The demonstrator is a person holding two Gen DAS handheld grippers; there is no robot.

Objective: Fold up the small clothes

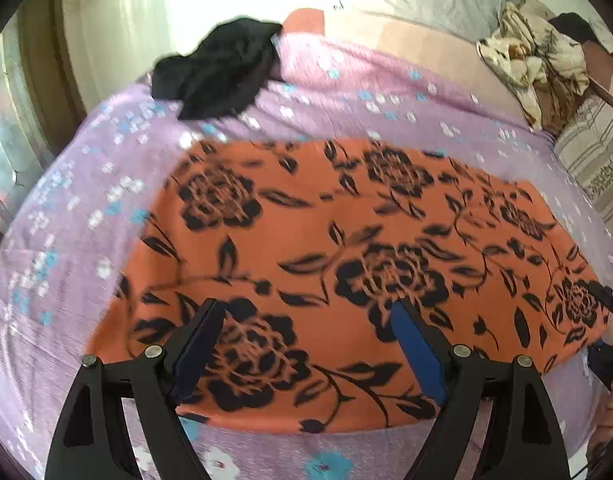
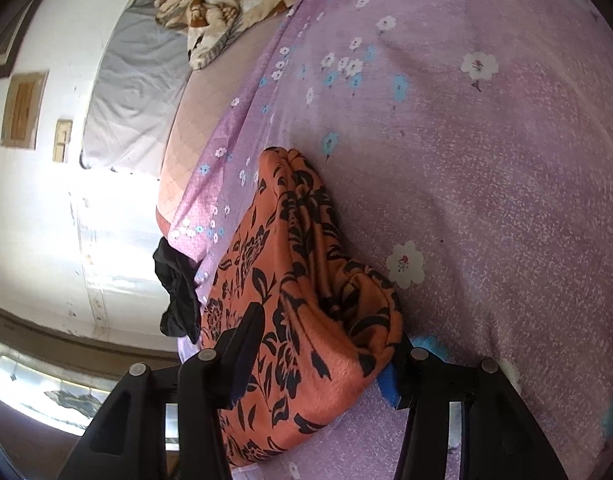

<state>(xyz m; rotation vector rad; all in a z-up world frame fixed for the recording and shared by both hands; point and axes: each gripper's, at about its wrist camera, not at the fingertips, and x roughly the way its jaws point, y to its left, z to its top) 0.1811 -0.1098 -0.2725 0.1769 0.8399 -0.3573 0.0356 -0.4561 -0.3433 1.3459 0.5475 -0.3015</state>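
Lying flat on the lilac flowered bedsheet (image 1: 86, 240), the orange black-flowered cloth (image 1: 346, 248) was ready for folding; left gripper (image 1: 306, 344) hovered open, right gripper (image 2: 326, 356) straddled its end, apparently unclamped.

A bed carries everything, spread with a lilac sheet (image 1: 346, 92) printed with small white and blue flowers. Directly ahead of the left tool's fingers an orange cloth with black roses (image 1: 346, 240) lies flat on it. Farther off, up and to the left, a crumpled black garment (image 1: 222, 68) sits near the bed's far edge (partly overhanging, in the right wrist view). A cream patterned blanket (image 1: 522, 56) lies bunched far right.
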